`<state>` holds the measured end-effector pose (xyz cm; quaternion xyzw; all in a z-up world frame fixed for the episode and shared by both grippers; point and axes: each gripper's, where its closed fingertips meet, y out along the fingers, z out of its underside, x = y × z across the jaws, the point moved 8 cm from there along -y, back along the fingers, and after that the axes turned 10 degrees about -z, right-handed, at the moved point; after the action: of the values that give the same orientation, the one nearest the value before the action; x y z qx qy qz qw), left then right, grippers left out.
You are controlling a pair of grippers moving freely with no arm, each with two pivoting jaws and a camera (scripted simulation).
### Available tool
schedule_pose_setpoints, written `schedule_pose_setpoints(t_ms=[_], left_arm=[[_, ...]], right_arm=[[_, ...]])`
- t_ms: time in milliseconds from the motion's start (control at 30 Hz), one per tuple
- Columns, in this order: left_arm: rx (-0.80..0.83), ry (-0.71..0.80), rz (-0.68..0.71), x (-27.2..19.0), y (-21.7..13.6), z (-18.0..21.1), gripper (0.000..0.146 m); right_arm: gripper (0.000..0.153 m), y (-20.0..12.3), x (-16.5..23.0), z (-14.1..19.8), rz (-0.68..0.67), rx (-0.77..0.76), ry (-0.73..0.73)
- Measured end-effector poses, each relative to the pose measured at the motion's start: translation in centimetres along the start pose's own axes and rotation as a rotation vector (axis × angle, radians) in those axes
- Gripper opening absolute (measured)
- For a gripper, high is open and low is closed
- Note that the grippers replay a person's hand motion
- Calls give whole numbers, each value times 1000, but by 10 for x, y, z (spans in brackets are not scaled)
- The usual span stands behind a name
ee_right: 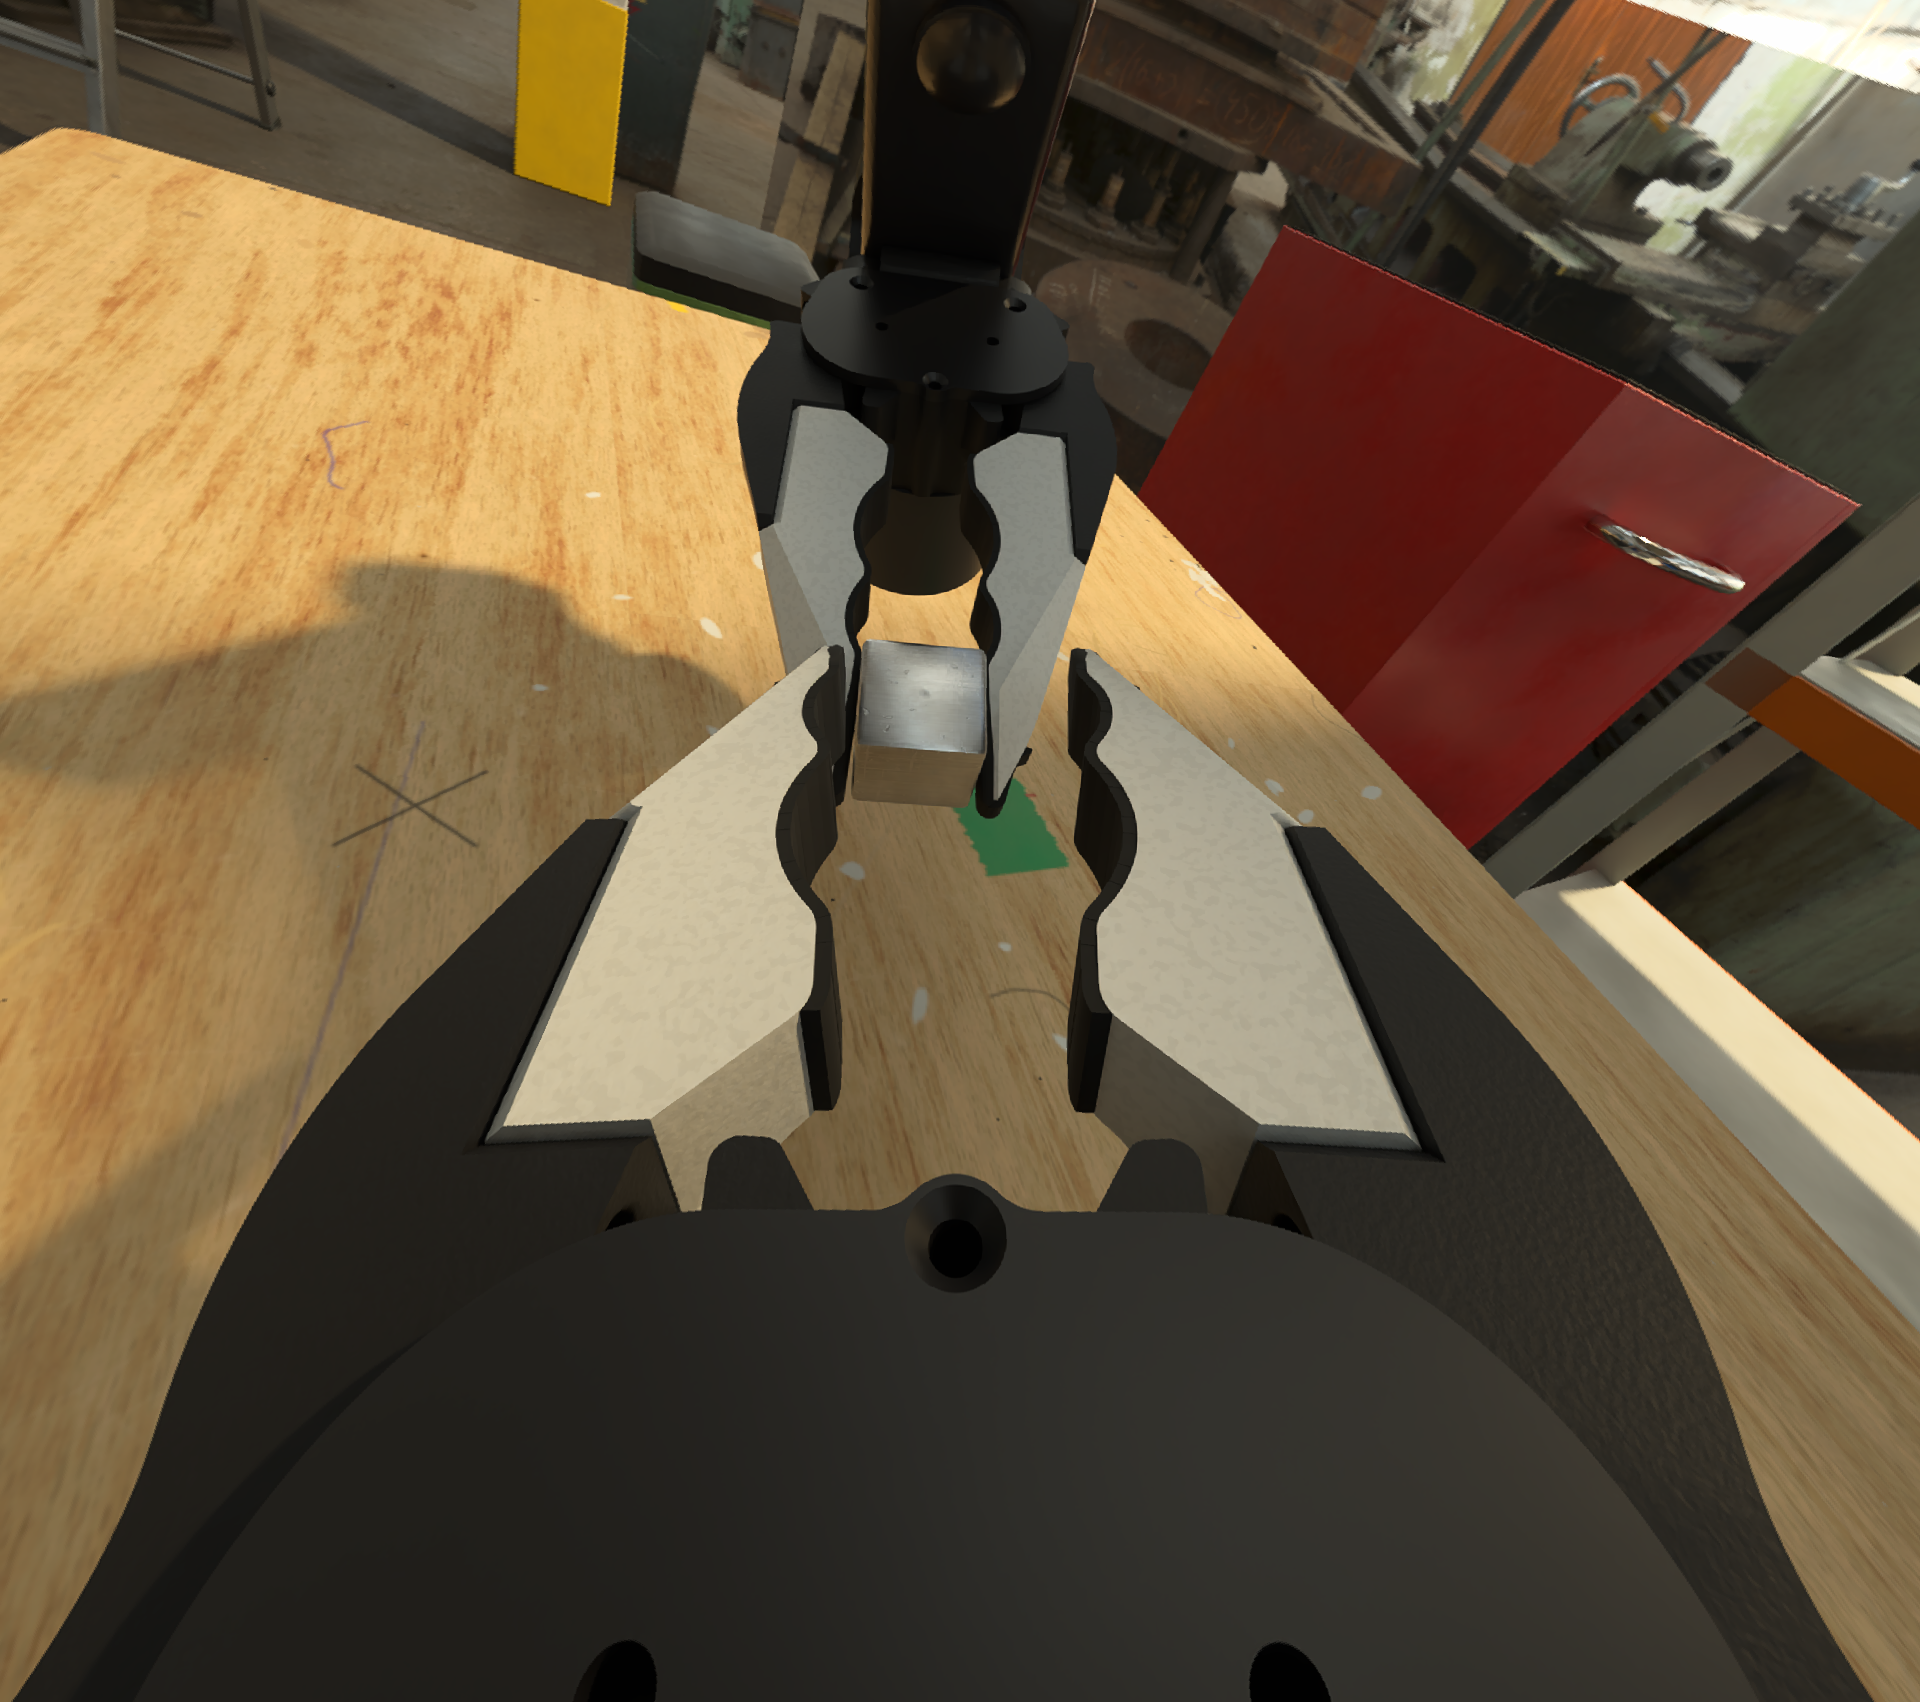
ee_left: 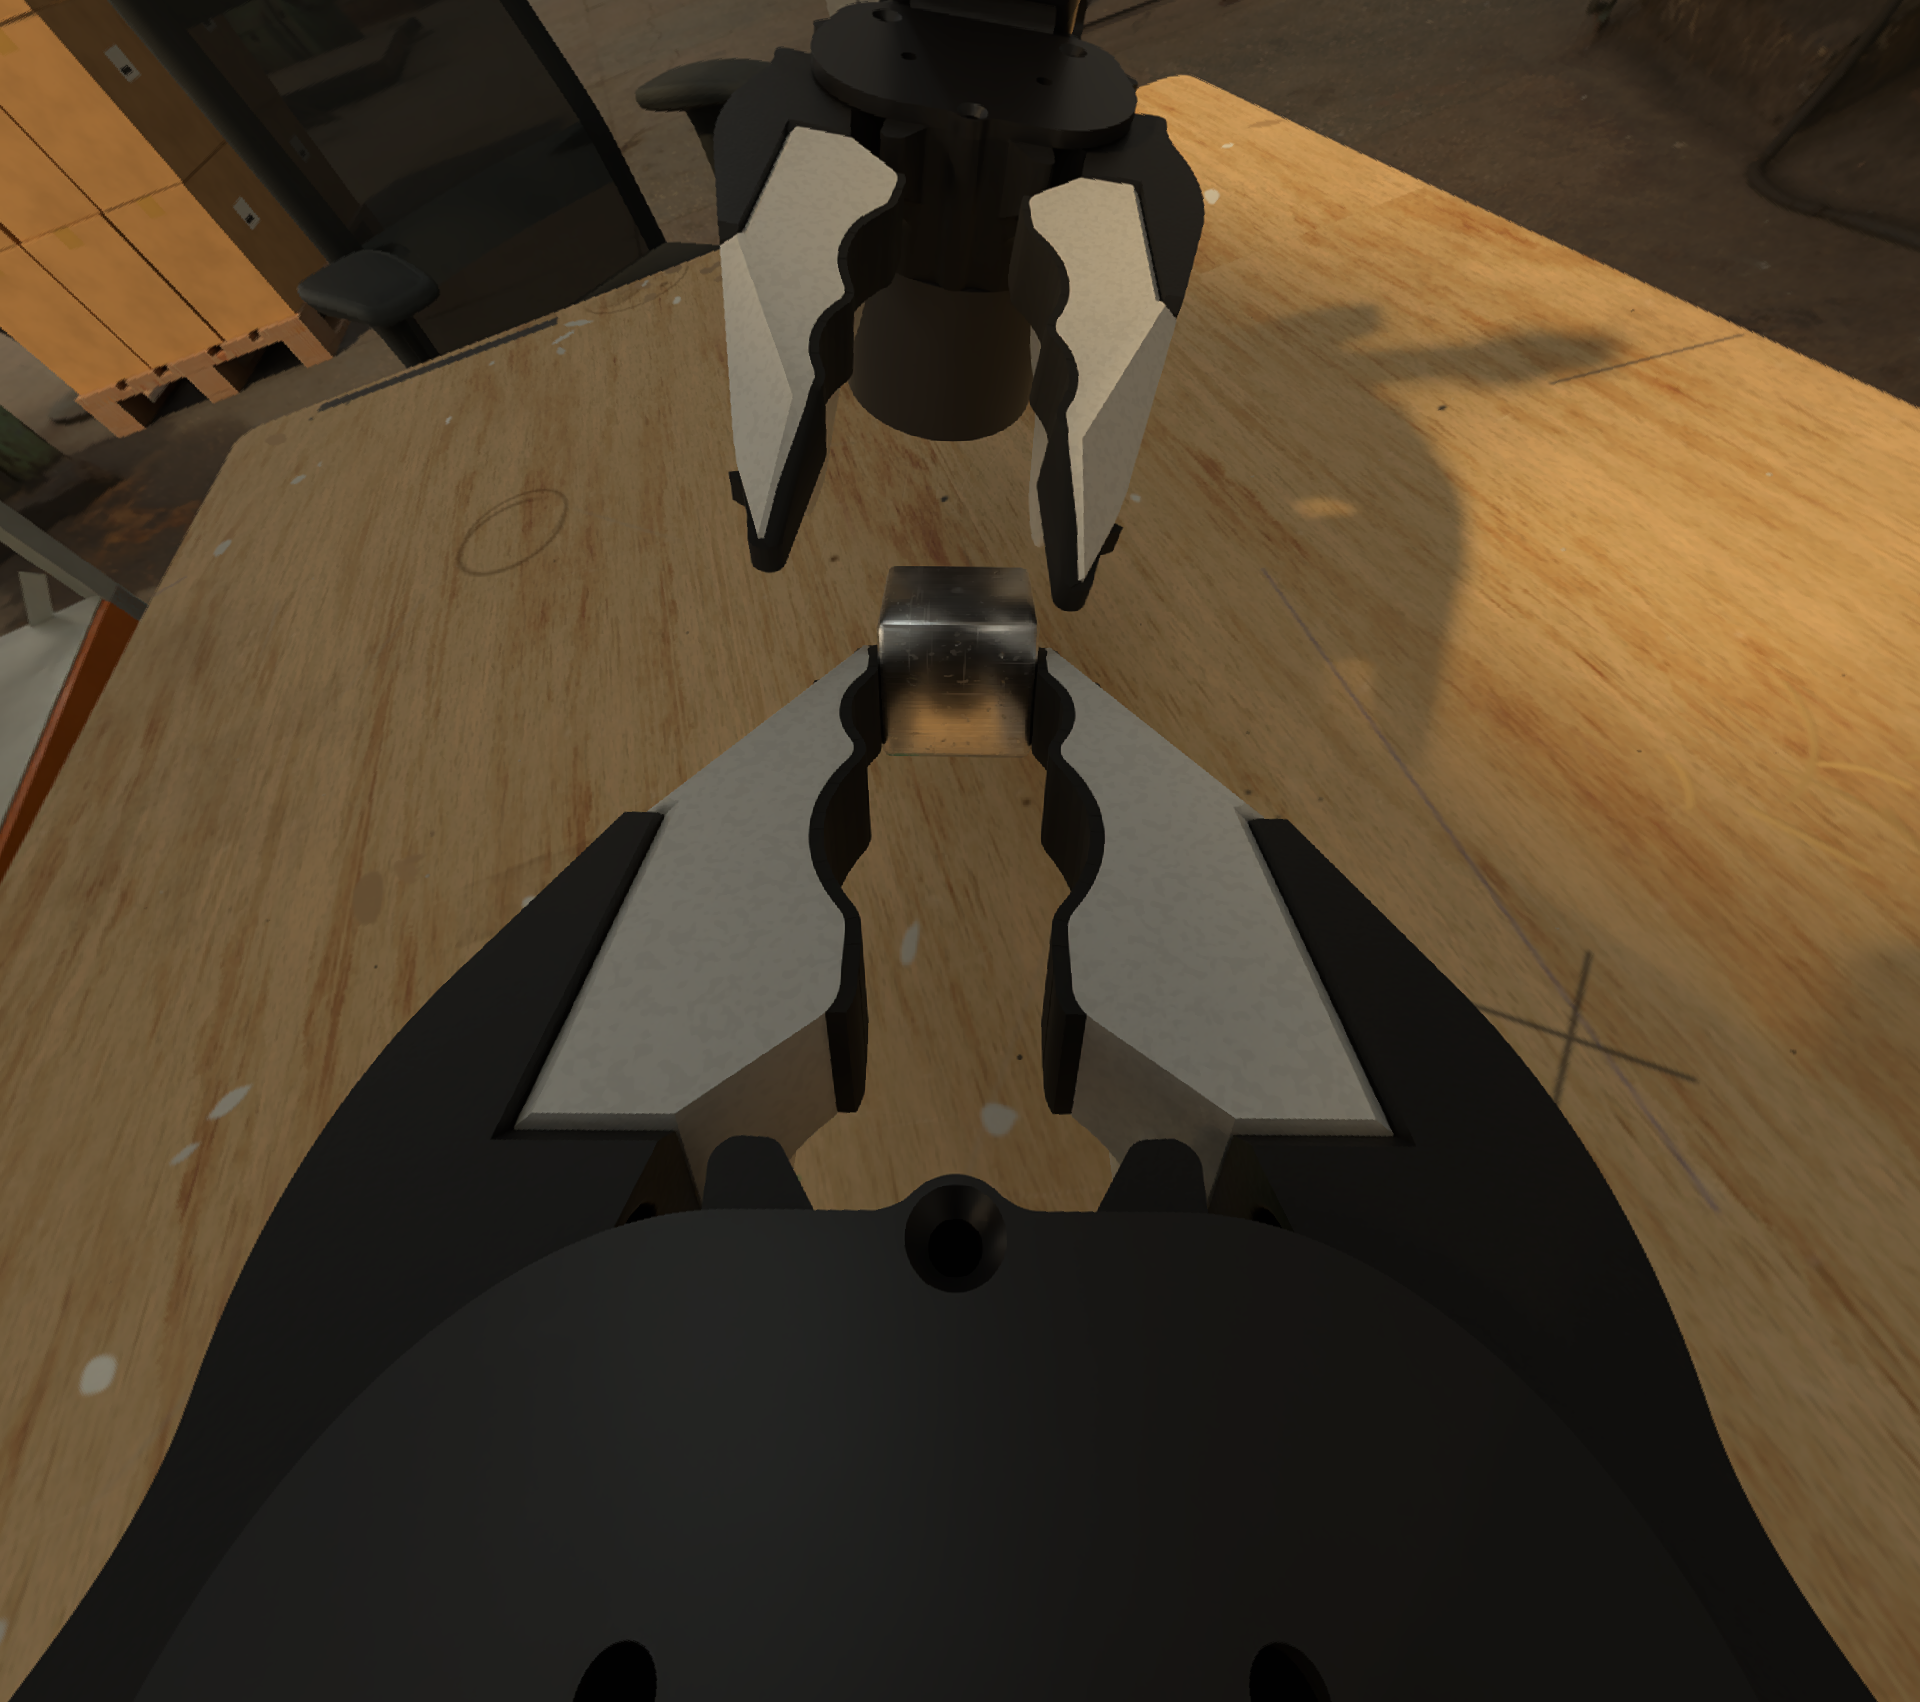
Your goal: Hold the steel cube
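Note:
The steel cube is small and shiny and sits over the wooden table. My left gripper is shut on the steel cube, one fingertip on each side face. My right gripper faces it from the far side, open and empty, its tips just beyond the cube. In the right wrist view the cube is pinched by the left gripper. My right gripper is open, its left fingertip next to the cube's side. I cannot tell whether the cube touches the table.
A green patch lies on the table beside the cube. A red cabinet stands past the table's right edge. A black office chair and stacked cardboard boxes stand beyond the far edge.

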<state>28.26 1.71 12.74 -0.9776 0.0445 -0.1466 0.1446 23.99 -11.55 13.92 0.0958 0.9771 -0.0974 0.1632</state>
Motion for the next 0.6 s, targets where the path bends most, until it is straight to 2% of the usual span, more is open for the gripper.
schedule_pose_setpoints(t_ms=[333, 600], left_arm=[[70, 95, -46, -4, 3, 2, 28], [73, 97, -53, -4, 1, 0, 28]], right_arm=[[41, 1, 5, 4, -19, 81, -73], [39, 1, 4, 5, -28, 37, -62]])
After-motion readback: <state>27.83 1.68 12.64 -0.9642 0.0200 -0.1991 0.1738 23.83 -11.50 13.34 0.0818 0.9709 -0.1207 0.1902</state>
